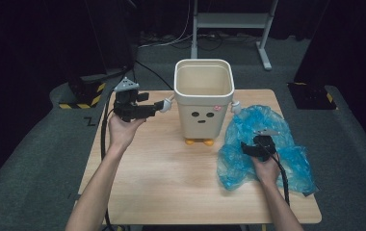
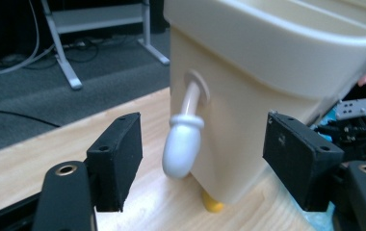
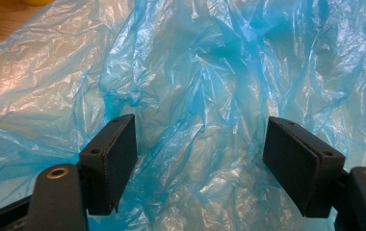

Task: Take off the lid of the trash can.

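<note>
Job in hand: looks like lining the cream bin [image 1: 203, 98] with the blue plastic bag [image 1: 263, 149], so the bag is the thing to go for.
Bag: lying crumpled on the wooden table [image 1: 162, 178], right of the bin, still flat-ish and not opened up.
Bin: upright mid-table, mouth empty, little face towards the person, yellow feet [image 1: 199, 142] under it.
Right gripper [image 1: 248, 148]: hovering low over the bag, jaws spread wide, nothing pinched yet.
Left gripper [image 1: 154, 108]: held up beside the bin, jaws wide apart, the bin's small white arm [image 2: 183, 144] sitting between them but untouched.
How I'd do it: drop the right jaws onto one raised fold near the bag's edge, not the middle, so only one layer gets caught.
Watch out: thin plastic slips, so close fully before lifting.
Left side tip: steady the bin by its wall, not that dinky arm.
</note>
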{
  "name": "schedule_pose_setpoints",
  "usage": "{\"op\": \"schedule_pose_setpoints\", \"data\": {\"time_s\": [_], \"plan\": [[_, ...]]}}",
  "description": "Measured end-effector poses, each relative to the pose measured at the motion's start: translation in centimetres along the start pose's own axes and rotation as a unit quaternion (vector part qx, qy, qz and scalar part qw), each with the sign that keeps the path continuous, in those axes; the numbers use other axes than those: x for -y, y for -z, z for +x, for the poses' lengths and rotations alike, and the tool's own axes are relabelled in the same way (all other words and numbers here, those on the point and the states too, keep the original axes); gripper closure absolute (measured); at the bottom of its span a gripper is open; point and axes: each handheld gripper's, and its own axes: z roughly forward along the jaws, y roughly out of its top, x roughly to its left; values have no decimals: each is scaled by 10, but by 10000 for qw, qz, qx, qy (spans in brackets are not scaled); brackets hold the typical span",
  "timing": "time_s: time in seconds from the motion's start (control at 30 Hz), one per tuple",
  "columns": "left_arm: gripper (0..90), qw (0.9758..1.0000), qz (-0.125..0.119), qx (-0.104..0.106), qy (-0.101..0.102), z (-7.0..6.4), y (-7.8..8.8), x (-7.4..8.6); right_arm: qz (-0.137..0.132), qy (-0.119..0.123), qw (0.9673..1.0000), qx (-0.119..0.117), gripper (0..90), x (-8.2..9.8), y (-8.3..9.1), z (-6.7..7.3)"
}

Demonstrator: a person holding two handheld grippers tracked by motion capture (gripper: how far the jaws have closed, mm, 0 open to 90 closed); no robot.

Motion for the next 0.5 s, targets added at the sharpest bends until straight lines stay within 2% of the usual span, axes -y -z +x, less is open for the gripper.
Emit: {"op": "schedule_pose_setpoints", "data": {"time_s": [0.13, 0.17, 0.37, 0.5], "plan": [[280, 9998, -86, -115, -96, -2, -2, -12, 0, 7, 10000, 5, 275, 0, 0, 0], [275, 9995, -152, -228, -144, -3, -3, -18, -16, 40, 10000, 11, 275, 0, 0, 0], [271, 9997, -170, -129, -146, -2, -9, -33, -18, 42, 10000, 19, 275, 0, 0, 0], [267, 9995, -290, -37, -115, -1, -15, -44, -26, 53, 10000, 28, 276, 0, 0, 1]]}}
